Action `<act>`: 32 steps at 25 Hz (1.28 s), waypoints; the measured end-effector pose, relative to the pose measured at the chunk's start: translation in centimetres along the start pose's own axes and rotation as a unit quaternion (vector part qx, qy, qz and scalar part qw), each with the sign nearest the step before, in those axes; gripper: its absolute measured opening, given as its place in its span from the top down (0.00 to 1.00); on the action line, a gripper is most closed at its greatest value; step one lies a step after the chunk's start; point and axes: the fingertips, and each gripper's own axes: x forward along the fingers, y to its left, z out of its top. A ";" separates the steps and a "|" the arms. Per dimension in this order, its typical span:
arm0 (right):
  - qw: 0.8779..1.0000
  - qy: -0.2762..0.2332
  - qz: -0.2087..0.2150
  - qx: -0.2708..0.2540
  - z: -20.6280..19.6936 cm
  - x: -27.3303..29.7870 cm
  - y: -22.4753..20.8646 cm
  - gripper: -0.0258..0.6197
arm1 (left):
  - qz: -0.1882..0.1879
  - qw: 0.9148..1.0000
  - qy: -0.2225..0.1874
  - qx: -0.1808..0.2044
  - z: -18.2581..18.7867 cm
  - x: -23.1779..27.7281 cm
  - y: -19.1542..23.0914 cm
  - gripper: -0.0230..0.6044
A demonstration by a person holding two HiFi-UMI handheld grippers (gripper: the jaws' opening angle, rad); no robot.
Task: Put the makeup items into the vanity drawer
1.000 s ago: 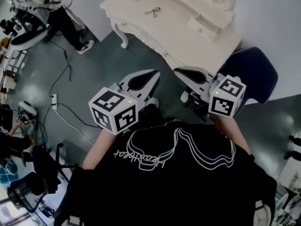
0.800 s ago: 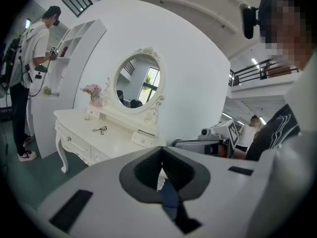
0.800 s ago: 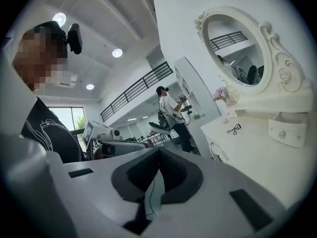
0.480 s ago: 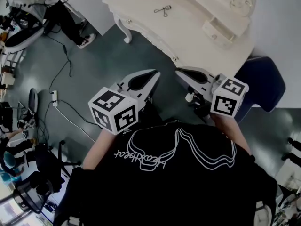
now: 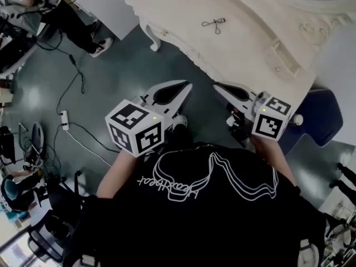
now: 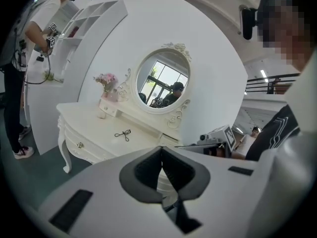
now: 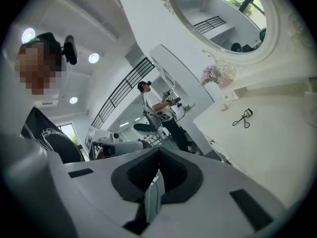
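A black eyelash curler point(image 5: 214, 24) lies on the top of the white vanity point(image 5: 245, 54), whose front drawers carry small knobs point(image 5: 163, 33) and stand closed. Both grippers hang over the dark floor, short of the vanity's front edge. My left gripper point(image 5: 186, 85) is shut and holds nothing. My right gripper point(image 5: 218, 86) beside it is also shut and empty. In the left gripper view the jaws point(image 6: 161, 148) point at the vanity, with the curler point(image 6: 123, 134) beyond them. In the right gripper view the curler point(image 7: 242, 119) lies to the right of the jaws point(image 7: 158, 150).
An oval mirror point(image 6: 161, 81) and a vase of flowers point(image 6: 106, 81) stand at the vanity's back, with a small drawer box point(image 5: 281, 57) on top. A dark blue seat point(image 5: 317, 115) sits to the right. Cables and a power strip point(image 5: 64, 118) cross the floor; a person point(image 5: 72, 15) stands left.
The vanity and the curler have slid down and to the right in the head view. Both grippers stay shut and keep almost the same place in front of the body.
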 end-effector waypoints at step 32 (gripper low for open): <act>0.994 -0.101 -0.044 0.020 2.1 1.5 -2.5 0.95 | -0.082 0.991 0.073 0.081 1.2 4.6 3.3 0.93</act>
